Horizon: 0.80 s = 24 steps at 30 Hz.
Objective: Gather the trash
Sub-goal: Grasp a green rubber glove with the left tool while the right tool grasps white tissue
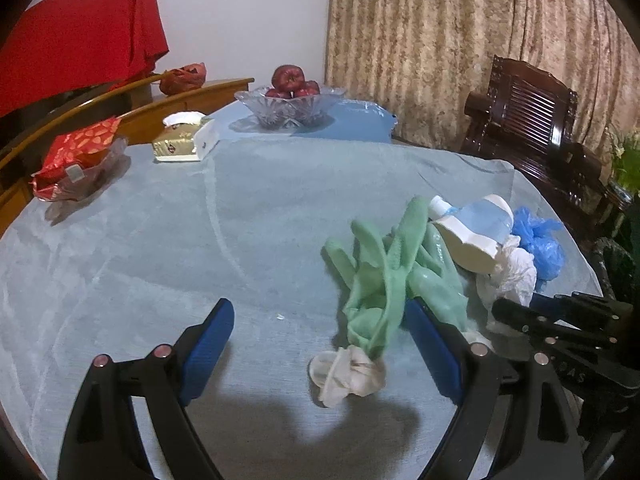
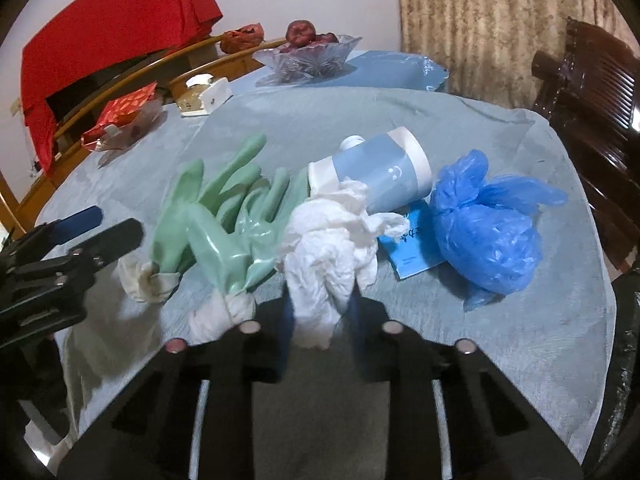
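A pile of trash lies on the blue-grey tablecloth [image 1: 200, 240]: green rubber gloves [image 1: 384, 276] [image 2: 216, 220] with white cuffs, crumpled white tissue [image 2: 328, 248] [image 1: 512, 272], a tipped blue-and-white cup [image 2: 384, 172] [image 1: 476, 232], a blue plastic bag [image 2: 484, 232] [image 1: 540, 240] and a blue paper packet [image 2: 412, 252]. My left gripper [image 1: 320, 344] is open, low over the table, with a glove's white cuff between its fingers. My right gripper [image 2: 320, 316] is shut on the white tissue. It also shows in the left wrist view [image 1: 532, 316].
A glass bowl of red apples [image 1: 290, 100], a tissue box [image 1: 184, 136] and a red snack bag [image 1: 76, 160] sit at the table's far side. A dark wooden chair [image 1: 532, 128] stands at right, a curtain [image 1: 440, 40] behind. Wooden furniture with red cloth [image 1: 80, 32] is at left.
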Motion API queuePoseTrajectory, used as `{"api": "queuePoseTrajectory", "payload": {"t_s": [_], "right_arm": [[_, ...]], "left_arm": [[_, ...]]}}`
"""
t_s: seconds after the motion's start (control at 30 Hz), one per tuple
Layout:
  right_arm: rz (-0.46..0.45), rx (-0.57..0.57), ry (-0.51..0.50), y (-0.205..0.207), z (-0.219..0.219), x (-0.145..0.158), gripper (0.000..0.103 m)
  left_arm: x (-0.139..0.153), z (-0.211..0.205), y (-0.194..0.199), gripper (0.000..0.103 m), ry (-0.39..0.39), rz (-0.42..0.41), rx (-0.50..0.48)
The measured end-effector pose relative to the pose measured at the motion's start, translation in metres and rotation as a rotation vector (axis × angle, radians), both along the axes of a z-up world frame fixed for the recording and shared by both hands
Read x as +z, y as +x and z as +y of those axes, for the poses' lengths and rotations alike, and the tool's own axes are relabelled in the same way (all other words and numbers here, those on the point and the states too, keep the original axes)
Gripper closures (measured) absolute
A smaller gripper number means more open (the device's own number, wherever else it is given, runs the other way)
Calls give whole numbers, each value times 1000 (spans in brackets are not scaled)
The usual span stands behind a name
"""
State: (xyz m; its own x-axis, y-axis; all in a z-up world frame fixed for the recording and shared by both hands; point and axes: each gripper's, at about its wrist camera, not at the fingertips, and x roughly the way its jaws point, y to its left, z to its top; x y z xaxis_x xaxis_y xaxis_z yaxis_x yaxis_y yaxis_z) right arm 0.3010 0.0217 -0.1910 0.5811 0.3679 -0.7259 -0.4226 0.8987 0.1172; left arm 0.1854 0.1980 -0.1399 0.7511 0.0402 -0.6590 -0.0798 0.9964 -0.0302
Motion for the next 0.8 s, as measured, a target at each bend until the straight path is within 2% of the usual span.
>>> {"api": "queuePoseTrajectory", "payload": {"t_s": [0.47,0.57,0.63,0.73,0.8], "right_arm": [[-15,-40,14,-11,-34,14,87],[-15,-44,11,-11,-38,14,87],[-14,-45,13,-12,-39,14,87],[-13,-41,14,-14,-40,14,87],[-13,-38,16,-15,-39,16,87]], "left_arm": [[-27,-7,26,18,-15,95,12],[-31,-7,31,22,-24,114,4],[-32,-8,33,30,-25,123,-3],[-32,-10,33,49,-30,123,-27],[-32,-12,33,73,-52,127,-56]]}}
